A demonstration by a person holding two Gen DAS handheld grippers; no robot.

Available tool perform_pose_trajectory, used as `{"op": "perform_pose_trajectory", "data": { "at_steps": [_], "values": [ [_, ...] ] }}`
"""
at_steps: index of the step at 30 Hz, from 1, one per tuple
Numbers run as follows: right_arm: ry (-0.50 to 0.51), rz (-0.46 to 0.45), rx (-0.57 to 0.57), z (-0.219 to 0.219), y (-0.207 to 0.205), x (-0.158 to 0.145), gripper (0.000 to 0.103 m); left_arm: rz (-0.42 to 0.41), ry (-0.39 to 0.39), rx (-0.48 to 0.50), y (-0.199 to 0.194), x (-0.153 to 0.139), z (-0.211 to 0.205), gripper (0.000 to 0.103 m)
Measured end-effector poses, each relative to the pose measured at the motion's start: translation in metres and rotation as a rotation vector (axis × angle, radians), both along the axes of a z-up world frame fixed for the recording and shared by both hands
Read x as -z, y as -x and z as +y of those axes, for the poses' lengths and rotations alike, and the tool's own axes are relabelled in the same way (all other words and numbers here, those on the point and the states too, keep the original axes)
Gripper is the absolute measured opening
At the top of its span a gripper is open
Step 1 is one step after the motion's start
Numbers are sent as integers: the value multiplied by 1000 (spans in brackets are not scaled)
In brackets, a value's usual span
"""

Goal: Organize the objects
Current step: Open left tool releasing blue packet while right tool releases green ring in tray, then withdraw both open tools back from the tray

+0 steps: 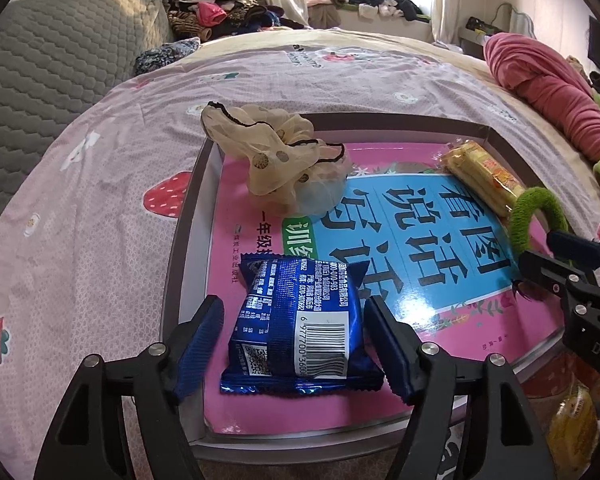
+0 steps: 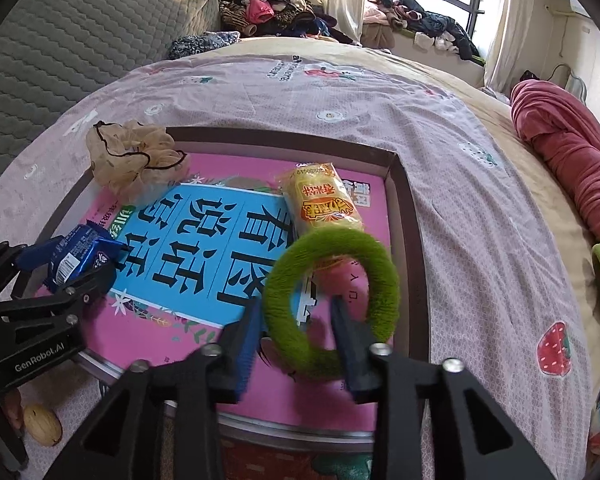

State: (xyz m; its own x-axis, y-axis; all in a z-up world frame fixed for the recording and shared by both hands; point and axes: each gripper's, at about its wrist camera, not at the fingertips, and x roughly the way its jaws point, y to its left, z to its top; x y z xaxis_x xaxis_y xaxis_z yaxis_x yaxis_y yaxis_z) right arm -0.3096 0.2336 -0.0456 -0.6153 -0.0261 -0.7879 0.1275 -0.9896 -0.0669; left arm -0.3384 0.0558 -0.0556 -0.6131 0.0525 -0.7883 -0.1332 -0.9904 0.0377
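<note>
Okay, my left gripper [image 1: 294, 344] sits spread around the blue snack packet [image 1: 300, 328], pads on each side with gaps, not pinching; packet lies on the pink book [image 1: 440, 280] inside the tray [image 1: 188, 240], near edge. My right gripper [image 2: 296, 344] is clamped on the green fuzzy ring [image 2: 328, 300], lifted over the book's right part. Yellow snack pack [image 2: 320, 204] just beyond ring. Beige scrunchie [image 1: 276, 160] at tray's far-left corner.
</note>
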Motion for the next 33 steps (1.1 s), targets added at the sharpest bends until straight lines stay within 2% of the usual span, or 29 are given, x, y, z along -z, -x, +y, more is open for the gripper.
{"op": "perform_pose_trajectory", "data": {
  "at_steps": [5, 11, 19, 25, 33],
  "values": [
    [5, 24, 10, 2, -3, -7, 59, 5, 4, 1, -2, -2, 0, 76],
    [14, 45, 12, 2, -6, -16, 64, 17, 12, -7, -6, -10, -1, 82],
    [16, 80, 12, 3, -13, -27, 72, 21, 11, -12, -9, -20, -6, 84],
    [30, 119, 17, 7, -20, -41, 77, 48, -34, -7, -16, -36, -11, 98],
    [61, 180, 28, 12, -31, -61, 80, 105, -53, -7, -28, -59, -15, 98]
  ]
}}
